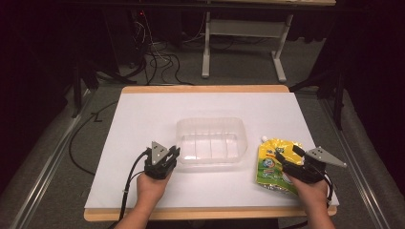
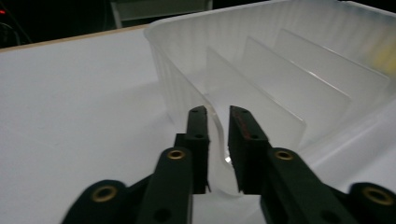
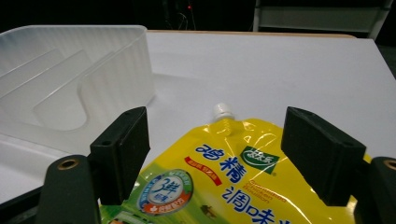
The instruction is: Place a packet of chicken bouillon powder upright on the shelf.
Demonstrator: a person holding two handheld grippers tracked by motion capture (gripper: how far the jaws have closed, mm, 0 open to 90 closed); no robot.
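Clear ribbed plastic bin (image 1: 211, 140) with dividers sits mid-table, empty; left gripper (image 2: 217, 122) pinches its seven-o'clock rim. Yellow spouted seasoning pouch (image 1: 274, 164) lies outside at four o'clock, right gripper (image 3: 215, 149) wide open over it (likely packing barely begun)

We list the yellow pouch (image 3: 233, 182): its lower part runs off the bottom edge of the right gripper view, and in the high view the right gripper (image 1: 288, 158) covers its near right portion; the print is too small for us to read there. Clear bin (image 2: 289, 70): its right side is cut by the left gripper view's edge. We cannot make out the cables (image 1: 157, 57) on the far floor in the dark.
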